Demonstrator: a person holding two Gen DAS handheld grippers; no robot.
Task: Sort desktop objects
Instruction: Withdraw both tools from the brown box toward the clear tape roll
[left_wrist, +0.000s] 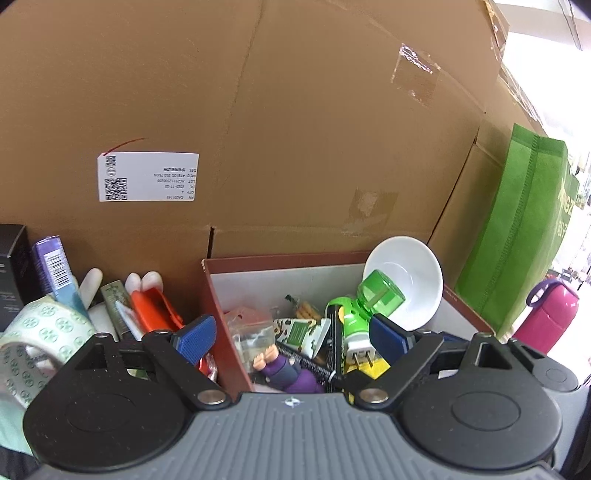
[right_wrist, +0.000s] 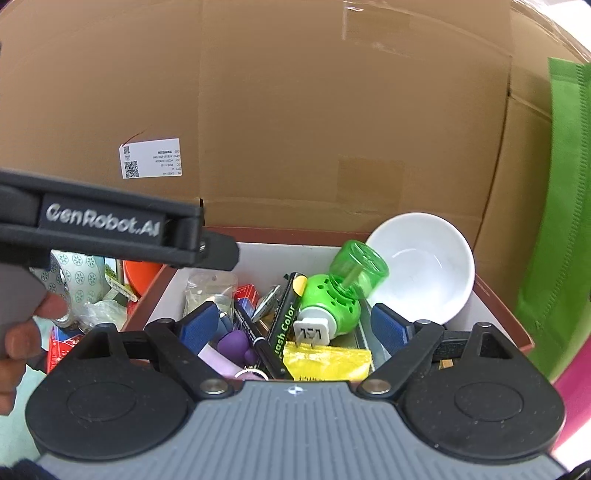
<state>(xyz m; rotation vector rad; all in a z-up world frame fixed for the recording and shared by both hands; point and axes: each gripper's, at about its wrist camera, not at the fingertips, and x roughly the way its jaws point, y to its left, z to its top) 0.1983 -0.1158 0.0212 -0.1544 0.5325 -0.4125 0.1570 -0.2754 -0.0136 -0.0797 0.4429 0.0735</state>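
At centre frame, my right gripper and left gripper hover spread, empty, over the red-walled cardboard box; next I'd judge: pinch the green plug-in mosquito repeller.

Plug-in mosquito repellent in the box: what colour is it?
Bright green body with a translucent green bottle and white plug base; the right wrist view shows it best.
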